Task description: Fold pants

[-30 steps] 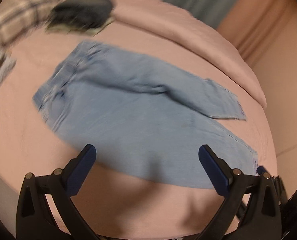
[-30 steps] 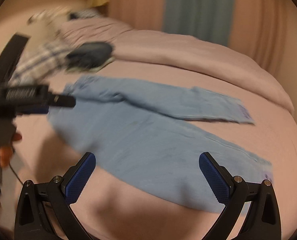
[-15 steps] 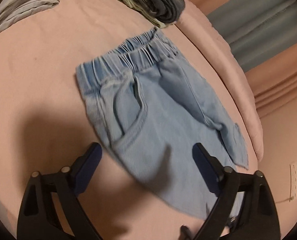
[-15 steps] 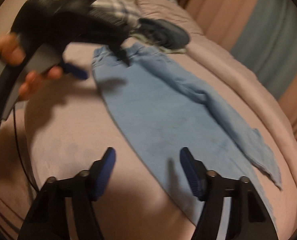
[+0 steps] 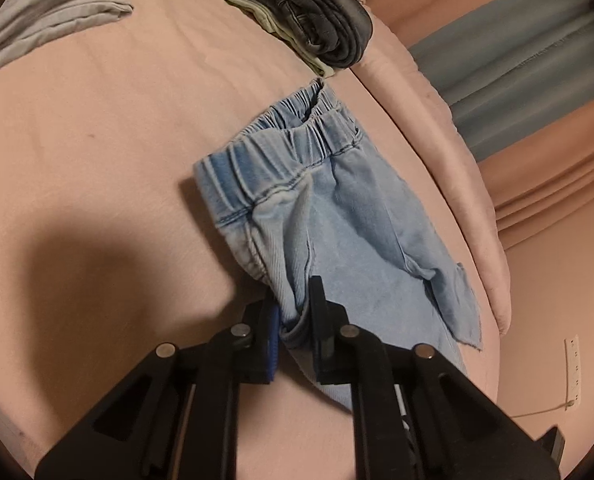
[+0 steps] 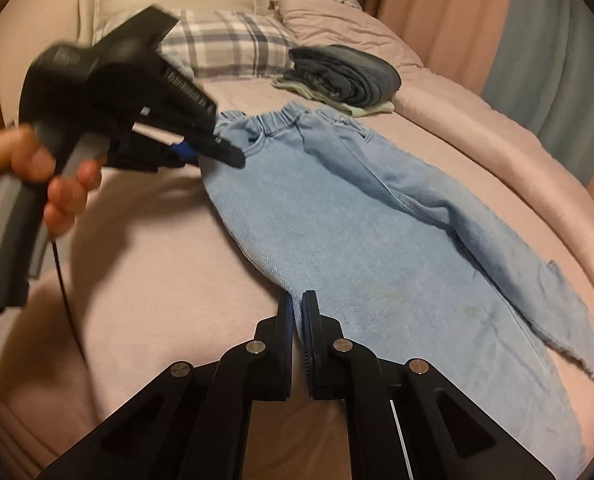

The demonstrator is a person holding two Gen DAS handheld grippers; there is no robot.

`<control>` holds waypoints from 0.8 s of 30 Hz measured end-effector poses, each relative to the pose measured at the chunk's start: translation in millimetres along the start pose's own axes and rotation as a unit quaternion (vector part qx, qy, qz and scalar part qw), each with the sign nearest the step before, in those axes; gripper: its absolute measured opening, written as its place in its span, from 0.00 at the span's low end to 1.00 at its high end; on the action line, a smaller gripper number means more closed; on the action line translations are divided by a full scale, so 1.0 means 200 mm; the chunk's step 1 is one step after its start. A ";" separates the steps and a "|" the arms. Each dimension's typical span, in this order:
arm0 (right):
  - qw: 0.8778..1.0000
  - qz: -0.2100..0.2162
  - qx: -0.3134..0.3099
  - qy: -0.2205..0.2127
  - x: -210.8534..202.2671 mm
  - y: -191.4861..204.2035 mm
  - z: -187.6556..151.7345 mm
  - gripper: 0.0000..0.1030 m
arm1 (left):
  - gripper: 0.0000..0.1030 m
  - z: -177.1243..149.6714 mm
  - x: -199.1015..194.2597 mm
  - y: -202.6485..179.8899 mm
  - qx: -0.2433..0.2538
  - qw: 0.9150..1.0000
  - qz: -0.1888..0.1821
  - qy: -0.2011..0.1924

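Light blue pants (image 6: pixel 377 240) lie spread on a pink bed, waistband toward the far pillows, legs running to the lower right. In the left wrist view the pants (image 5: pixel 357 232) show their elastic waistband and hip. My left gripper (image 5: pixel 293 312) is shut on the near edge of the pants by the waist corner; it also shows in the right wrist view (image 6: pixel 221 152), held in a hand at the waistband's left corner. My right gripper (image 6: pixel 297 312) is shut on the near side edge of the pants, partway down the leg.
A folded stack of dark jeans (image 6: pixel 345 76) over a pale green garment lies beyond the waistband; it also shows in the left wrist view (image 5: pixel 317 28). A plaid pillow (image 6: pixel 225 48) and a pink duvet roll (image 6: pixel 477 120) sit behind. Grey fabric (image 5: pixel 49 16) lies far left.
Both grippers went from wide open above the pants to shut on the near edge. The left moved to the waist corner, the right down to the leg's side edge.
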State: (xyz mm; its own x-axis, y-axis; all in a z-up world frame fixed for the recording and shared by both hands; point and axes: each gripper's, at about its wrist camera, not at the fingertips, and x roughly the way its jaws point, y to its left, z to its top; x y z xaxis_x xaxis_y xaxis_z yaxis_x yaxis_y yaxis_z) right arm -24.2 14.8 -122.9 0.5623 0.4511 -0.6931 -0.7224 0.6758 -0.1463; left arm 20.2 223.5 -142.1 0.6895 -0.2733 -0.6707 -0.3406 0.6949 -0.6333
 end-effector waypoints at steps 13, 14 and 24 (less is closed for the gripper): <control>0.992 0.065 0.104 -0.002 -0.10 -0.23 -0.02 0.29 | 0.48 0.05 -0.21 -0.15 0.121 0.984 0.109 -0.075; 0.993 0.040 0.114 0.002 -0.09 -0.28 -0.02 0.29 | 0.53 0.05 -0.20 -0.19 0.136 0.982 0.105 -0.078; 0.982 -0.015 0.166 0.086 0.09 -0.42 -0.19 0.30 | 0.56 -0.16 0.25 -0.35 0.350 0.923 0.154 0.033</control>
State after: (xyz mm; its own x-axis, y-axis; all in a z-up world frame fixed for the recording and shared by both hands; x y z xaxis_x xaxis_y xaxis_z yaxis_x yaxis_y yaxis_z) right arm 31.8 -56.7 -149.1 0.4842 0.3425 -0.8051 -0.5202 0.8526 0.0499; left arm 58.3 139.3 -143.6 0.5802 -0.0157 -0.8143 -0.0008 0.9998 -0.0199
